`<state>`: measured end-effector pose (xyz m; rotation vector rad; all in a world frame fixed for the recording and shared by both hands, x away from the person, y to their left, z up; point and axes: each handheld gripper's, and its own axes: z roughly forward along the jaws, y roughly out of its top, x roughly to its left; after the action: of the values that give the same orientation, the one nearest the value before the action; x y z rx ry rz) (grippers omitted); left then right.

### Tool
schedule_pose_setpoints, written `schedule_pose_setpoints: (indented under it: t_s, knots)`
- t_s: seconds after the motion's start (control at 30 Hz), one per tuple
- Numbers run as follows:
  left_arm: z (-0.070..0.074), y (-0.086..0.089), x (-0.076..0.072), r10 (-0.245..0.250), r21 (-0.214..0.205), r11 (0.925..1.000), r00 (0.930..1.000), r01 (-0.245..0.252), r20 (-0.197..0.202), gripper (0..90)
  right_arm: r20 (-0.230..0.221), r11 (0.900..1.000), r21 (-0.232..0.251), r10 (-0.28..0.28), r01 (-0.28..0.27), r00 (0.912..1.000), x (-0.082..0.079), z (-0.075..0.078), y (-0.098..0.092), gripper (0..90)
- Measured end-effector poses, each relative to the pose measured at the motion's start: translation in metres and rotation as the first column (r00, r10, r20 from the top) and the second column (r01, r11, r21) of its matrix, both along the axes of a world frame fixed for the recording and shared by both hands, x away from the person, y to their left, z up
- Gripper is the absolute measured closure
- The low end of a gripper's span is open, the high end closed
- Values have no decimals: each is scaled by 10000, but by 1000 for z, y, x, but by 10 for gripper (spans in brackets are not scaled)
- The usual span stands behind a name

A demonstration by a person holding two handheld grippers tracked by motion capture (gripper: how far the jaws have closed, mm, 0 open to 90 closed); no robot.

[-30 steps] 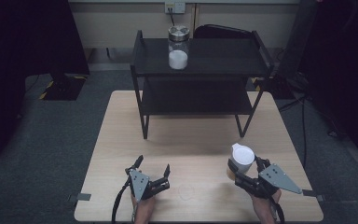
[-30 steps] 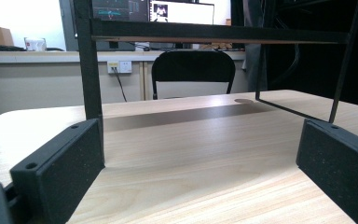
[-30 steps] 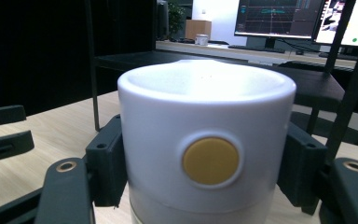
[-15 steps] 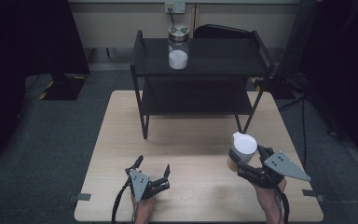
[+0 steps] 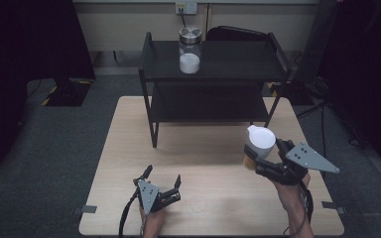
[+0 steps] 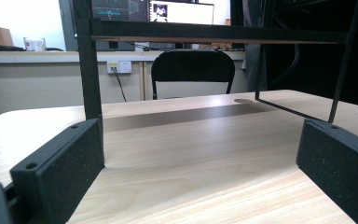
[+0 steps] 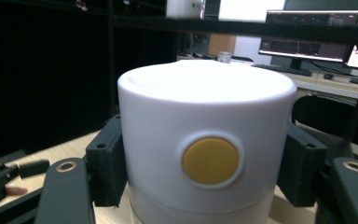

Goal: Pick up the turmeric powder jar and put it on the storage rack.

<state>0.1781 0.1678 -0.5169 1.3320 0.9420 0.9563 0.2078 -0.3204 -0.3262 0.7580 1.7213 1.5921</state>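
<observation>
Right gripper view: right hand-held gripper (image 7: 205,172) clamping smooth white cylindrical container (image 7: 205,140); left hand-held gripper (image 5: 162,179) wide.

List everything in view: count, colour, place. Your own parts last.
Table: one, light wood, under everything.
Shelf rack: one, black, two tiers, far half of the table.
Glass jar: one, clear with a metal lid and white contents, top shelf, left of middle.
White container: one, white with a yellow round button, clamped in the right tongs.
Chair: one, black, beyond the table.
Left tongs: one, black, jaws apart, low over the table's near edge.
Right tongs: one, black, shut on the white container.
</observation>
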Motion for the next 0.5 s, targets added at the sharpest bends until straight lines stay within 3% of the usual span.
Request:
schedule_pose_setpoints:
  t_s: [0.5]
  knots:
    - [0, 1, 0, -43, -23, 10000, 10000, 43, 16, 1, 280, 9957, -139, 916, -912, 9954, 36, 54, 0, 304]
